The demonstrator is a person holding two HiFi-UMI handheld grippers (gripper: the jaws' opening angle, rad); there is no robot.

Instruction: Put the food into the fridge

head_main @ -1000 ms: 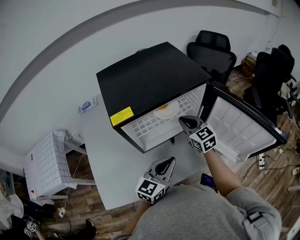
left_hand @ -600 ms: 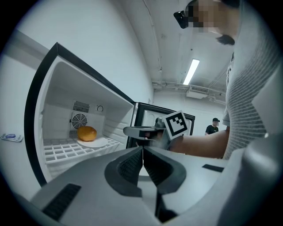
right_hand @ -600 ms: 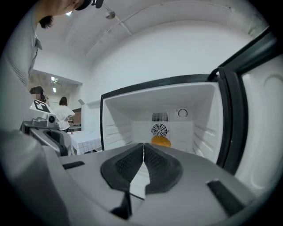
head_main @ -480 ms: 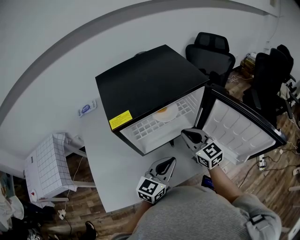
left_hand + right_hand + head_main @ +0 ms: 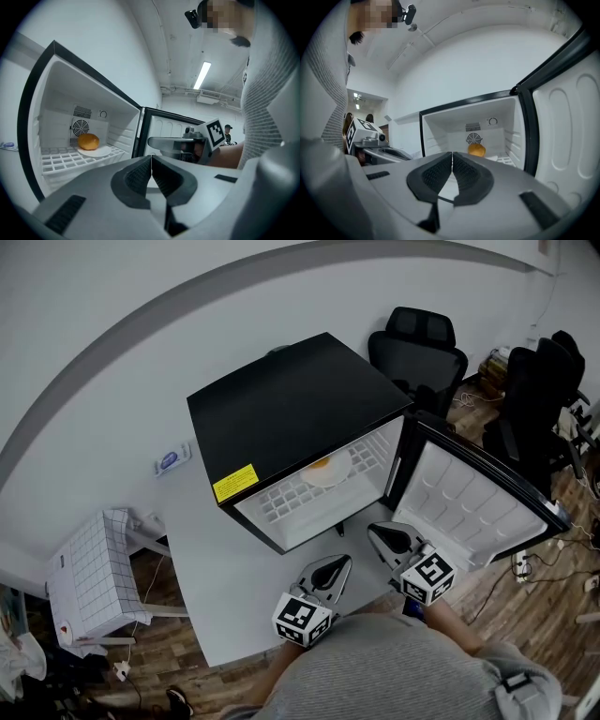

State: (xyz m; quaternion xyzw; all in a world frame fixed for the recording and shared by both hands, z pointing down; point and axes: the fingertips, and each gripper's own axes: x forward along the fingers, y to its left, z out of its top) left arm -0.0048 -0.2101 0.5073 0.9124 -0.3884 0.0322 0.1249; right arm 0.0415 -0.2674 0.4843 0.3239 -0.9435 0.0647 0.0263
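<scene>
**Head view.** The black fridge stands on the grey surface at frame centre, with its door swung open to the right. On the grid shelf inside we note a white plate carrying an orange bun. Both grippers hang outside the cabinet at lower centre. The left gripper is over the surface, and the right gripper is before the door opening. Neither touches the food.

**Left gripper view.** The jaws are pressed together with nothing between them. The bun sits at centre left, deep on the shelf, in front of the fan grille.

**Right gripper view.** The jaws are likewise pressed together and empty. The bun shows at frame centre, well beyond the tips.

**Assessment.** We judge the food placed and only the door left to shut. The bun looks light and soft, and a pinch would easily dent it. The plate looks stiff, smooth and probably breakable. If it needs repositioning, we would grip the plate's rim and keep it level.
</scene>
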